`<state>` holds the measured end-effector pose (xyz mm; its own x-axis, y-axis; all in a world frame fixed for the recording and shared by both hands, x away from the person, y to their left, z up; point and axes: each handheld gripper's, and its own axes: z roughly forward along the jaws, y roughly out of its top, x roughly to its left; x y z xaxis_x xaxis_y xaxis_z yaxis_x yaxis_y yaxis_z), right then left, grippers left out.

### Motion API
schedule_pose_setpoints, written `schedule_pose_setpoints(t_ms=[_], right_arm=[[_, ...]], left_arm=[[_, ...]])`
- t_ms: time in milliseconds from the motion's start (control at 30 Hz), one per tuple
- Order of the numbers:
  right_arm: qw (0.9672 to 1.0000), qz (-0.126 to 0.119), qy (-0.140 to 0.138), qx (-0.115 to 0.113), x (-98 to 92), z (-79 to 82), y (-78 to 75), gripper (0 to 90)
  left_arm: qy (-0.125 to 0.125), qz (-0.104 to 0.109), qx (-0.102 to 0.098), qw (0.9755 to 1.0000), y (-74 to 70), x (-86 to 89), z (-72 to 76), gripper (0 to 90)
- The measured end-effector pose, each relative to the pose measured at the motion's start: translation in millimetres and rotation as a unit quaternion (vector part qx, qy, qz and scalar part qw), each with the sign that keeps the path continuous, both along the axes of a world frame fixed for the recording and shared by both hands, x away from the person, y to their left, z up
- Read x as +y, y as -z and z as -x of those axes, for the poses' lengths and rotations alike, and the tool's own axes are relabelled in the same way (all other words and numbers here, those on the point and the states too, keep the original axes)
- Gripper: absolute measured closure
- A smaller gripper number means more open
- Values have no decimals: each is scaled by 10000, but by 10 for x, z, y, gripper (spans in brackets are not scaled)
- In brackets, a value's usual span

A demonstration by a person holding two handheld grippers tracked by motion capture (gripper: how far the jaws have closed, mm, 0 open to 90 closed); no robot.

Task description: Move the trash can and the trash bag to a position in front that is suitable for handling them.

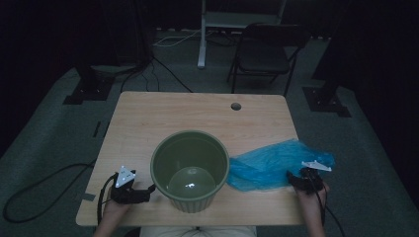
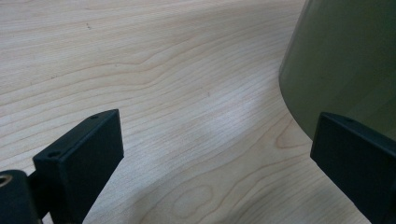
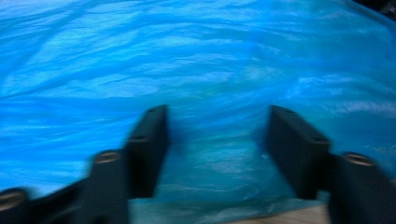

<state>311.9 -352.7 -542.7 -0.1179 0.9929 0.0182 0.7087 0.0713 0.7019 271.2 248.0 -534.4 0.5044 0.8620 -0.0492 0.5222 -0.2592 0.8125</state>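
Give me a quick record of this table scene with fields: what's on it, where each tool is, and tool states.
surface: wooden table
bin: green plastic bin, upright, empty, near the front edge
bag: blue plastic bag, lying crumpled on the table right of the bin
left tool: left of the bin, jaws open, nothing between them
right tool: at the bag's near edge, jaws apart with blue film between them; not seen pinching it
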Motion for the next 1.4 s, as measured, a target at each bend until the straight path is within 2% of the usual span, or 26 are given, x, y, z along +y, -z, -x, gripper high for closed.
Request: schedule_pose_setpoints(t_ms=[133, 200, 267, 367, 400, 433, 467, 567, 700, 767, 800, 833, 1067, 1133, 1267, 1400], right_arm=[[9999, -50, -111, -103, 5, -39, 0, 803], [9995, -231, -228, -32, -14, -106, -7, 882], [9990, -347, -280, 46, -22, -203, -18, 897], [9989, -278, -378, 19, 40, -366, -74, 900], [9989, -278, -378, 19, 40, -366, -74, 900], [9988, -232, -429, -23, 76, -425, -116, 900], [9985, -172, -505, -157, 135, -511, -196, 900], [9965, -161, -719, -402, 266, -692, -372, 900], [9932, -191, -1007, -555, 427, -891, -517, 895], [9928, -188, -1041, -562, 457, -938, -531, 863], [9929, -237, -1021, -564, 476, -976, -537, 726], [9941, -319, -884, -547, 504, -1027, -528, 565], [9944, -800, -538, -428, 508, -940, -433, 413], [9947, -832, -485, -349, 531, -948, -400, 378], [9939, -1027, -320, -234, 628, -1076, -342, 306], [9944, -1049, -3, -140, 766, -1270, -272, 247]], left_arm=[[24, -13, 6, 10000, 6, -15, 3, 31], [51, -22, 8, 10000, 3, -19, 8, 31], [45, -13, 2, 10000, 0, -16, 5, 31], [19, 26, -4, 10000, -6, -9, -1, 31], [19, 26, -4, 10000, -6, -9, -1, 31], [22, 37, -4, 10000, -5, -7, -2, 31], [20, 35, 0, 10000, -5, -7, -2, 31], [23, 38, -3, 10000, -5, -5, -1, 31], [5, 56, -12, 10000, -11, 8, 2, 31], [2, 57, -11, 10000, -9, 11, 1, 31], [4, 55, -3, 10000, -7, 19, 3, 31], [3, 49, -3, 10000, -6, 21, 3, 31], [2, 61, -4, 10000, -8, 17, -4, 31], [16, 54, 2, 10000, -5, 6, -4, 31], [35, 49, 10, 10000, -3, -6, -6, 31], [19, 60, 12, 10000, -4, 6, -6, 31]])
